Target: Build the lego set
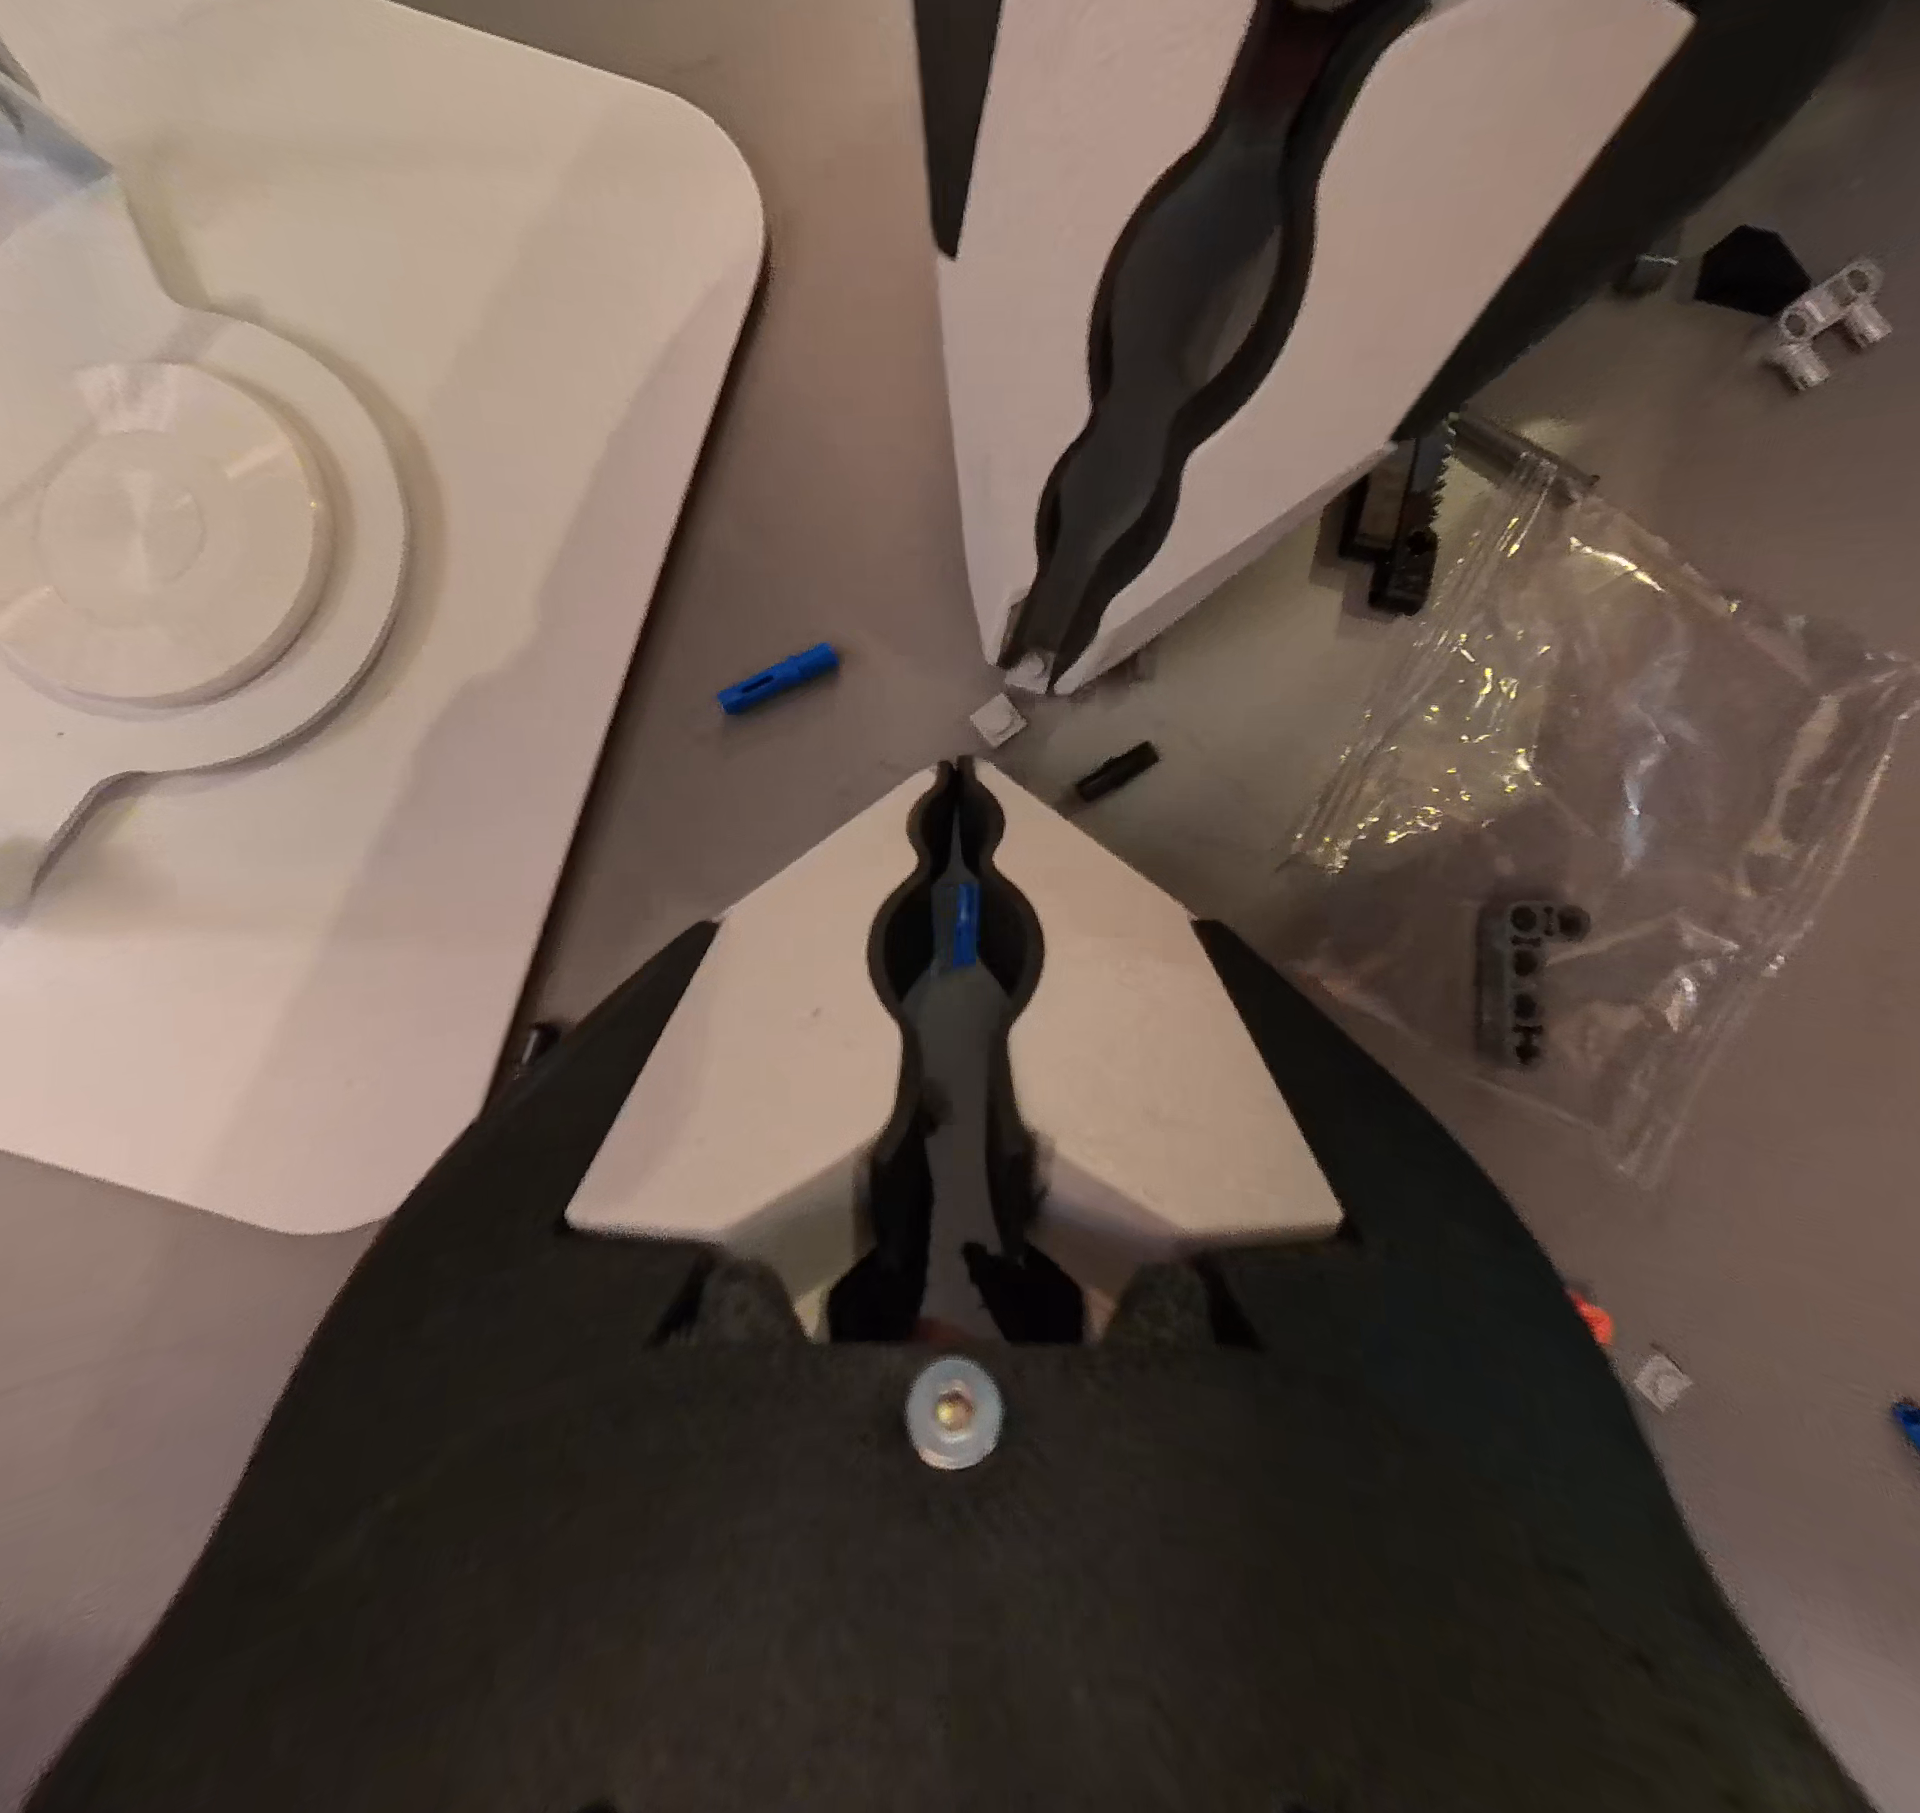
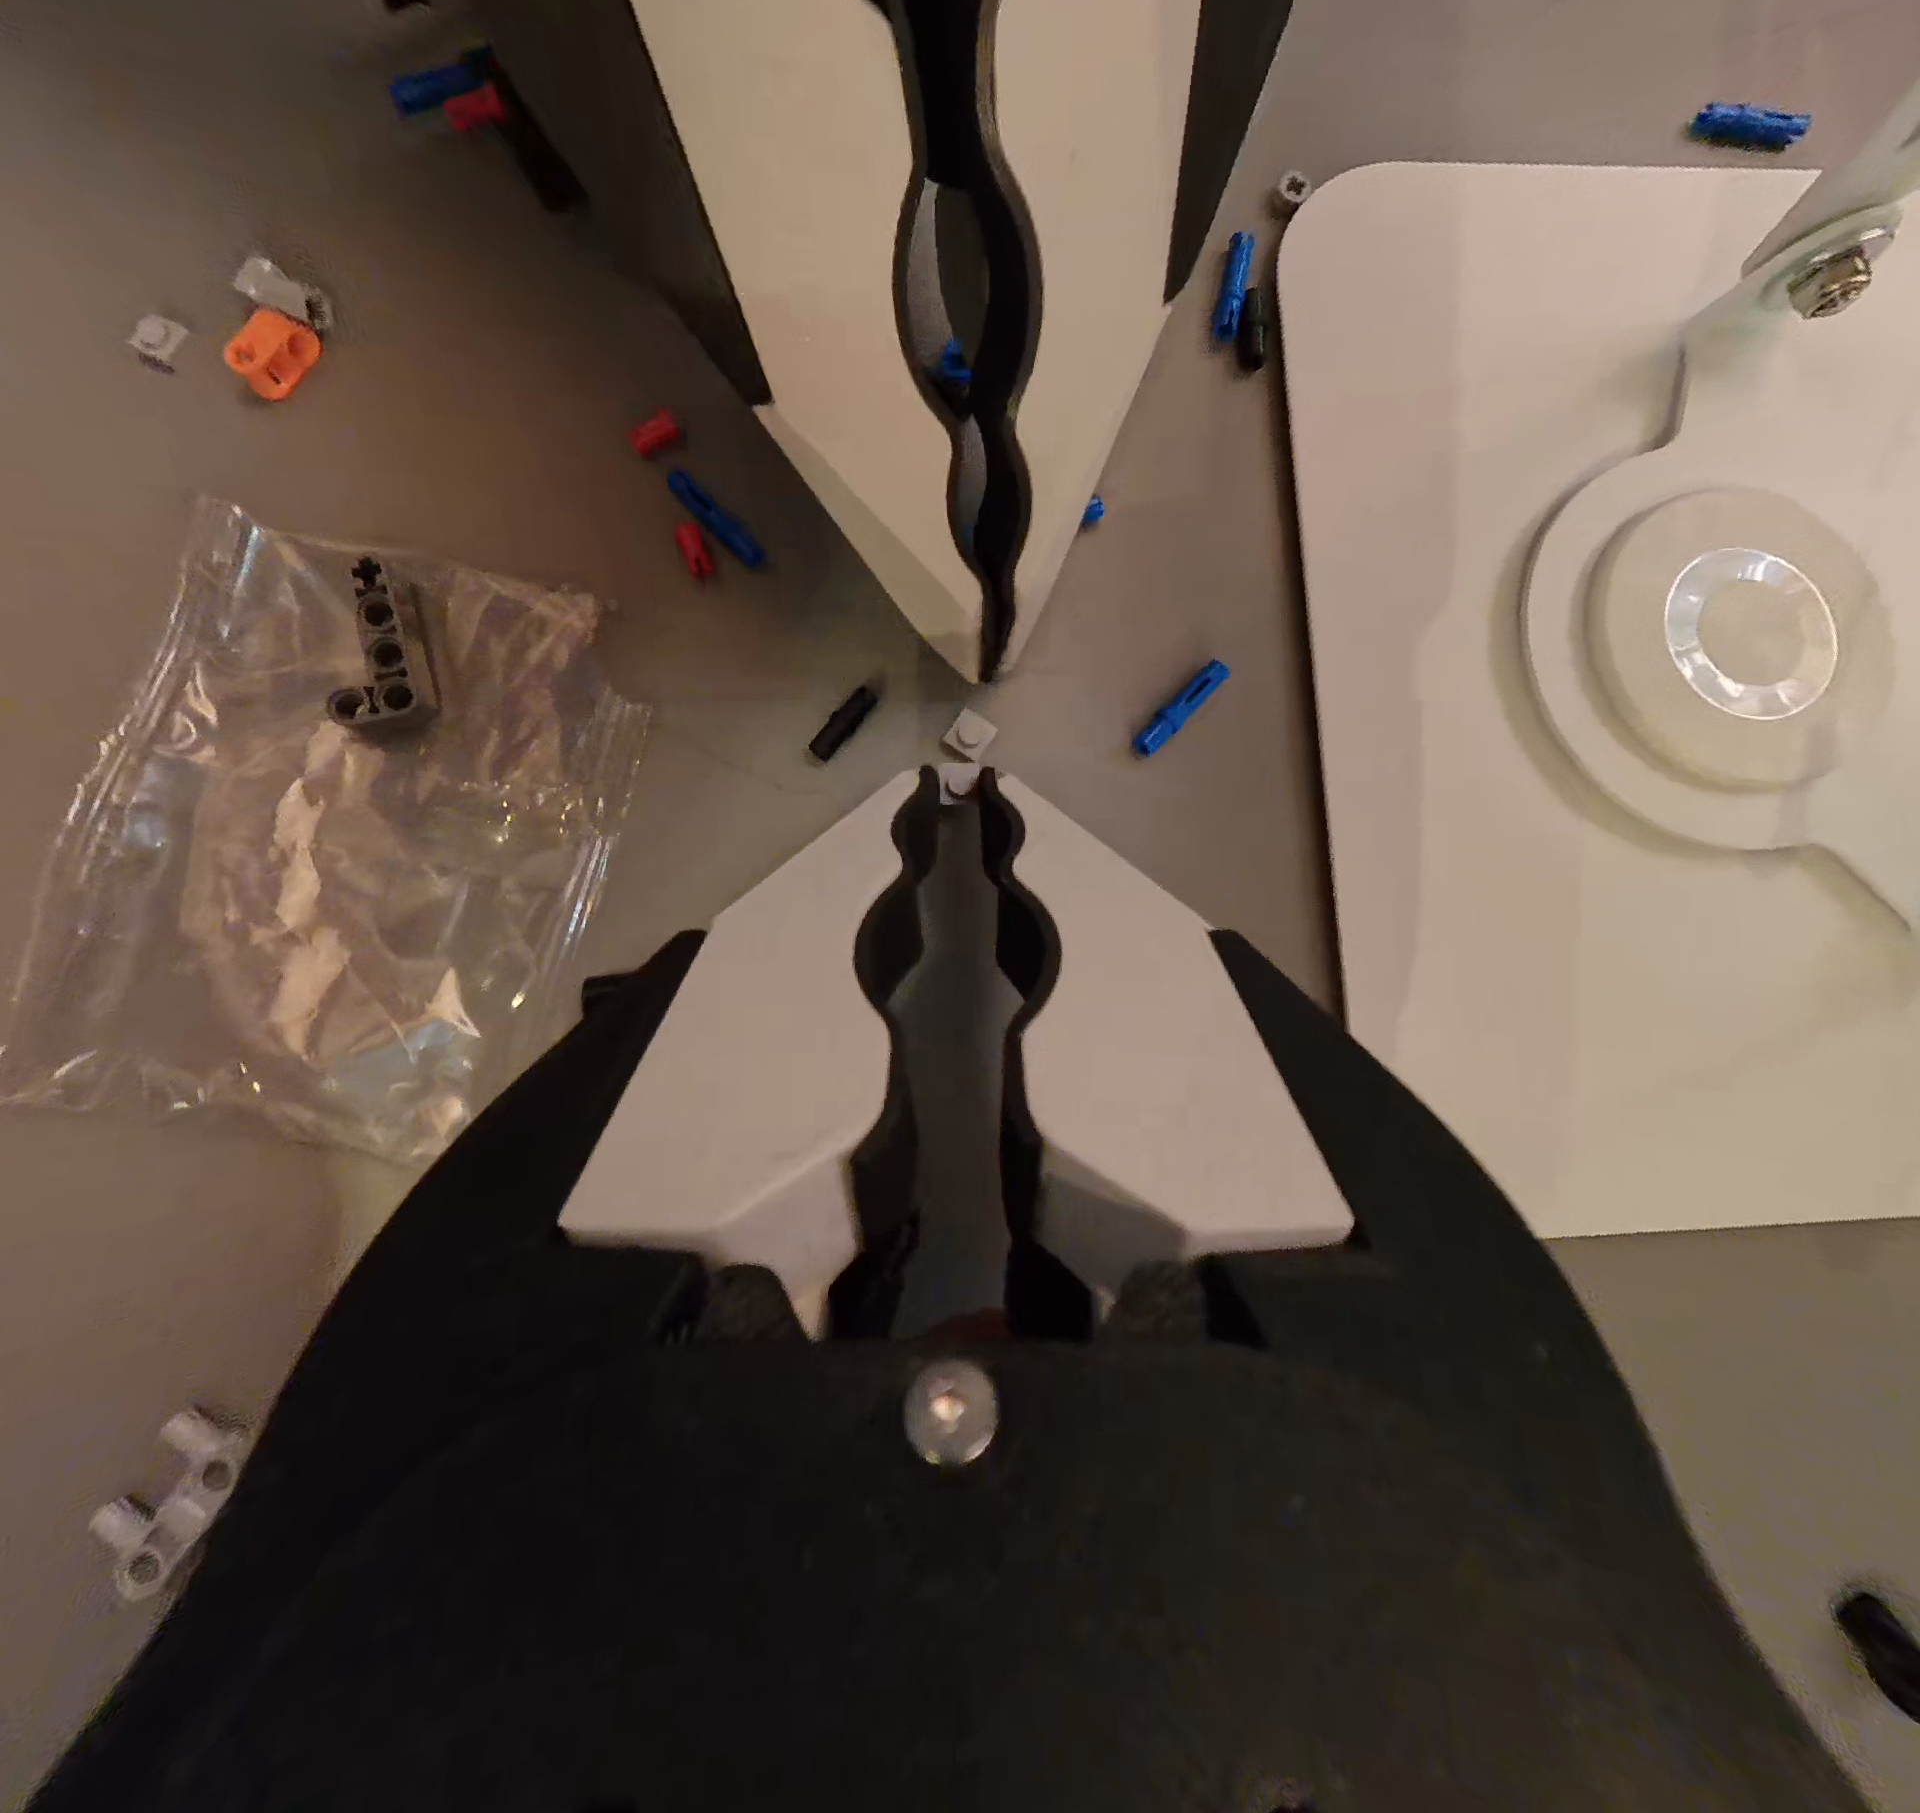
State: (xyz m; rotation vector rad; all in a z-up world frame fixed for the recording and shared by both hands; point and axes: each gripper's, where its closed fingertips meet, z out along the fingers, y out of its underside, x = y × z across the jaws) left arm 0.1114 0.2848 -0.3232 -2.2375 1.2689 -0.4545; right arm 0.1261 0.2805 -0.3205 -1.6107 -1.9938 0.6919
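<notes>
My left gripper (image 1: 956,774) is shut, with a blue pin (image 1: 966,922) caught in the gap between its fingers; the pin also shows in the right wrist view (image 2: 951,366). My right gripper (image 2: 958,778) is shut on a small grey one-stud plate (image 2: 958,784) at its tips. The two grippers point tip to tip just above the grey table; the right gripper (image 1: 1029,674) and the left gripper (image 2: 992,667) each show in the other's view. A second small grey plate (image 1: 995,721) (image 2: 971,729) lies on the table between the tips.
A loose blue pin (image 2: 1179,709) and a black pin (image 2: 844,722) lie beside the tips. A white stand base (image 2: 1558,828) (image 1: 364,828) fills one side. A clear bag (image 2: 312,880) holds a dark grey beam (image 2: 384,651). Red, blue, orange (image 2: 272,350) and light grey (image 2: 166,1493) parts lie scattered. The grippers are tip to tip, or close to it.
</notes>
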